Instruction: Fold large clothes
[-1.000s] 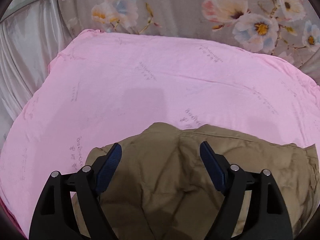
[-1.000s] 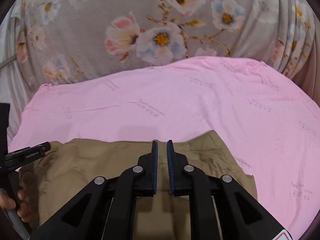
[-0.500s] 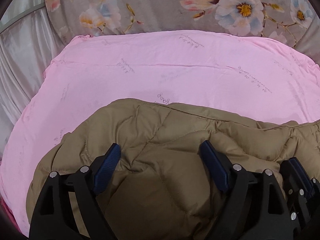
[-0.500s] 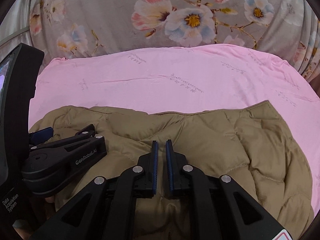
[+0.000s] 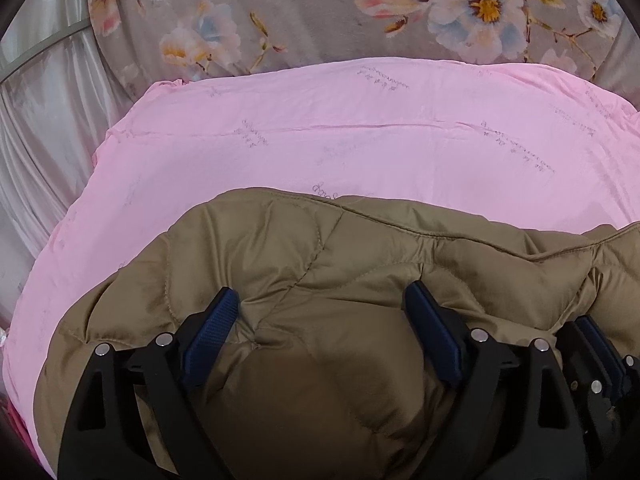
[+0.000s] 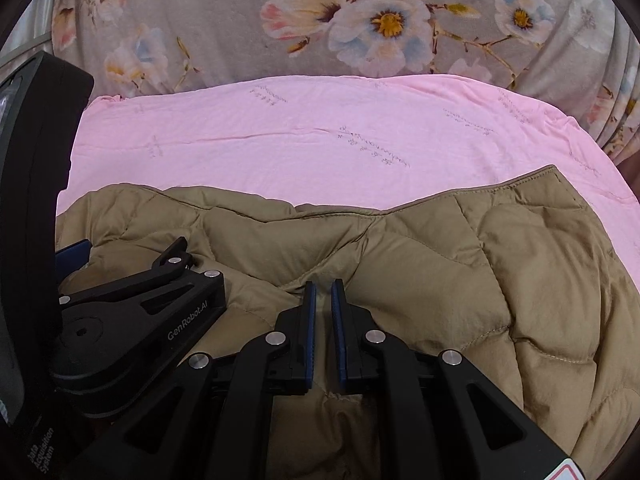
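A tan quilted jacket (image 5: pixel 360 248) lies crumpled on the near part of a pink sheet (image 5: pixel 320 140). My left gripper (image 5: pixel 320 290) hovers low over the jacket's left part; its jaws are opening, and puffy fabric bulges up between the wide-apart pads without being pinched. In the right wrist view the jacket (image 6: pixel 460 248) spreads to the right, its hem edge lying on the sheet (image 6: pixel 320 160). My right gripper (image 6: pixel 323 286) is shut on a thin fold of the jacket near its middle. The left gripper (image 6: pixel 128 248) shows close beside it.
A grey floral fabric (image 5: pixel 320 12) rises behind the sheet's far edge. A pale curtain (image 5: pixel 40 120) hangs at the left. The far half of the pink sheet is bare.
Both grippers have come down and forward, and the jacket that hung from them now lies spread on the sheet. The left jaws stand slightly wider. The grippers are now side by side.
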Motion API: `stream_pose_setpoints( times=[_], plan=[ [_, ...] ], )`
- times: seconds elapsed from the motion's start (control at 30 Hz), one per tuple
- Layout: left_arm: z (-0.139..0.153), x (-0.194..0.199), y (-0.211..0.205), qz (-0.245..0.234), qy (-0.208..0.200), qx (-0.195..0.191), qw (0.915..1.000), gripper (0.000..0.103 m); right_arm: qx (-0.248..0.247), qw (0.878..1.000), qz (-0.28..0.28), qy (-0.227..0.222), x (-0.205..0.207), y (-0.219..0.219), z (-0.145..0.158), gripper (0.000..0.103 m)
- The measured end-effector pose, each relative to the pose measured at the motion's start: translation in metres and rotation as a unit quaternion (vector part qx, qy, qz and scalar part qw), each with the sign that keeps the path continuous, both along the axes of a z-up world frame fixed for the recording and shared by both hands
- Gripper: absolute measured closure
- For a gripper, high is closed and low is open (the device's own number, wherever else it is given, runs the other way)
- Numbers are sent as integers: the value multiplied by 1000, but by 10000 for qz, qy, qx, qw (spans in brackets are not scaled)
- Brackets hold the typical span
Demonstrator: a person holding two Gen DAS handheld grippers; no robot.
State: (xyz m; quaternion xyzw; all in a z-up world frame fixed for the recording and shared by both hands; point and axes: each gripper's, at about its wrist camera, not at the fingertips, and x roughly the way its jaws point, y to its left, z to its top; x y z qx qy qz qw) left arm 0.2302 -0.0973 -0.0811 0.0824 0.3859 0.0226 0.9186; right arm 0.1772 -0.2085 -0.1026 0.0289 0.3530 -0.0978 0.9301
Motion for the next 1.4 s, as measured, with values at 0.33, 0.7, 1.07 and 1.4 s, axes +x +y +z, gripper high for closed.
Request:
stream_pose_setpoints(
  times=[0.33,0.7,1.07,1.4],
  plan=[
    [-1,0,1,12,14,-20,10000,19,-12,10000,-14,11,1,1,-3,93],
    [-3,2,1,50,28,-12,10000,17,19,10000,-58,57,5,-1,-6,94],
    [30,-62,55,115,-93,-978,9951,11,502,9958,330,-690,-81,25,21,90],
    [1,-95,51,75,-254,-475,9985,9,462,9962,446,-595,-94,41,-7,90]
  ],
)
